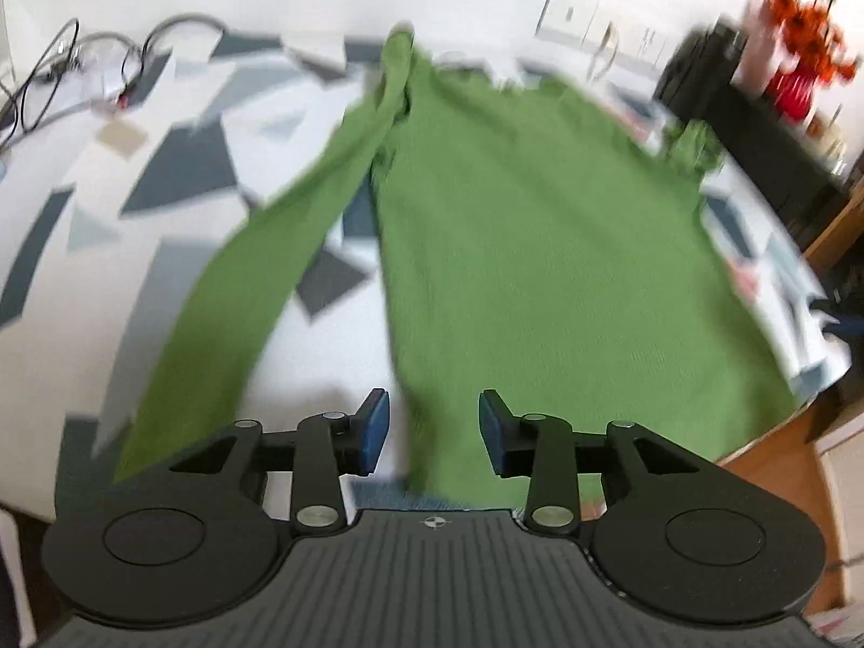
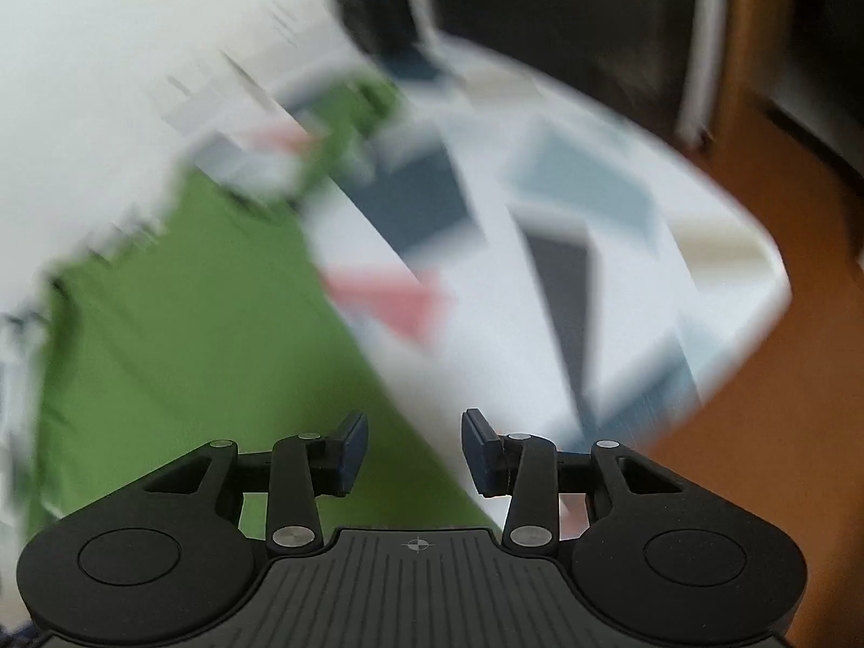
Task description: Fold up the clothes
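The green sweater (image 1: 518, 248) lies spread flat on the surface (image 1: 162, 124), which wears a white cloth printed with grey, dark blue and pink triangles. From the left wrist view, its body fills the middle of the picture, running from the near edge up to the far side, with one long sleeve (image 1: 243, 291) angling away down to the left and lying apart from the body by a wedge of patterned cloth. The other shoulder bunches up at the far right, near the surface's edge.

The left tongs (image 1: 433, 432) hang over the near hem, spread apart with clear space between the blue pads (image 1: 375, 429); nothing is pinched, and the green fabric shows below the gap (it is blurred, so whether a pad brushes the cloth I cannot tell).

Over to the right wrist view, and it is heavily smeared. The right tongs (image 2: 414, 451) are also spread, pads apart, gripping nothing. Below them the sweater's right edge (image 2: 178, 335) runs diagonally, green on the left, patterned cloth on the right. Beyond the surface's rounded corner lies an orange-brown wooden floor (image 2: 783, 432).

At the back of the left view, black cables (image 1: 59, 70) loop across the far left of the surface, and a red pot of orange flowers (image 1: 799, 59) stands on dark furniture at the top right.
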### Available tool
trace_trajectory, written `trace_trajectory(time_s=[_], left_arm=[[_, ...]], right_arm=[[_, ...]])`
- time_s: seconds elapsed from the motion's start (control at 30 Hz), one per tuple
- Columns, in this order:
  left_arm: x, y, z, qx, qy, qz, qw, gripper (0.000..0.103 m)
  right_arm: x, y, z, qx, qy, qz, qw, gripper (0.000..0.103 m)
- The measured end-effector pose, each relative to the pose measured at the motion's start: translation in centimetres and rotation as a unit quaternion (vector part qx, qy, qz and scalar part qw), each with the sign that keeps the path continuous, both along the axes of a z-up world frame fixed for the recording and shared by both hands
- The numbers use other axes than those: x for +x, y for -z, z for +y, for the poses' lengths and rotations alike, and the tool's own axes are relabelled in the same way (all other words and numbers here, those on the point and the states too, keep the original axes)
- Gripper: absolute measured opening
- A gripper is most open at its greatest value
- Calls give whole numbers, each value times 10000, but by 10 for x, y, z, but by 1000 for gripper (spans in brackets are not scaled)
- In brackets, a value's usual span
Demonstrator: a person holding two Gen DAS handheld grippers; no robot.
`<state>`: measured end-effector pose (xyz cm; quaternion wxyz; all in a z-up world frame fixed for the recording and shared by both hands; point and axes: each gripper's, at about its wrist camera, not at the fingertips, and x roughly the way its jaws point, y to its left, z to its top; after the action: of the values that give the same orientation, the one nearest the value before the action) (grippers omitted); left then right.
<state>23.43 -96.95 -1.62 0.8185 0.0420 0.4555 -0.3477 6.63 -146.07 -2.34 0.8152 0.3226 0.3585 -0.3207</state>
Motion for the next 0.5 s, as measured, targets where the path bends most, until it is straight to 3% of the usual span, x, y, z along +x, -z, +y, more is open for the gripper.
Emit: trace_trajectory(time_s=[0.17, 0.23, 0.33, 0.5], left_arm=[[33, -42, -6, -327, -133, -515, 9980, 44], [51, -49, -13, -282, -172, -700, 9970, 55], [75, -50, -32, -132, -237, -899, 9956, 67], [127, -41, -83, 407, -229, -1093, 9929, 68]], right_arm=[[66, -79, -6, -825, -697, -832, 9907, 37], [95, -90, -10, -1145, -928, -928, 9847, 38], [134, -80, -24, -1163, -1137, -842, 9831, 39], [193, -33, -65, -1529, -1267, -221, 9798, 39]])
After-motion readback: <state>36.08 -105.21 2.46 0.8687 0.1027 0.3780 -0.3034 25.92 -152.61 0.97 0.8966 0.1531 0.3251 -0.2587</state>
